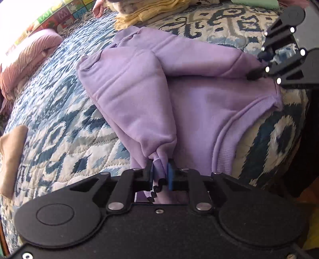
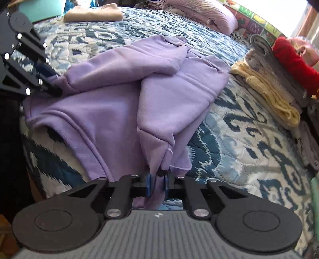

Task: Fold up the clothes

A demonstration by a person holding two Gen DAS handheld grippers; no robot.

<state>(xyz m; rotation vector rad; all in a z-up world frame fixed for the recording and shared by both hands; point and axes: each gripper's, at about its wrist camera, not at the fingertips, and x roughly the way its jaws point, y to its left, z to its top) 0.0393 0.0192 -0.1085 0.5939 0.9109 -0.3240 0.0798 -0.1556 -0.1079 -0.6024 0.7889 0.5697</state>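
A lilac sweatshirt (image 1: 151,85) lies on a bed's blue-and-white quilt (image 1: 59,123), its two sleeves folded across the body and its ribbed hem curving toward the near edge. The left tongs (image 1: 160,175) are closed tight on a bunched corner of the sweatshirt at six o'clock in the left wrist view. The right tongs (image 2: 157,180) pinch the opposite corner in the same way; in the left view they bite the cloth at two o'clock. Folded yellow cloth (image 2: 267,89) sits in a stack at three o'clock of the right view, and a tan folded piece (image 2: 93,14) at eleven o'clock.
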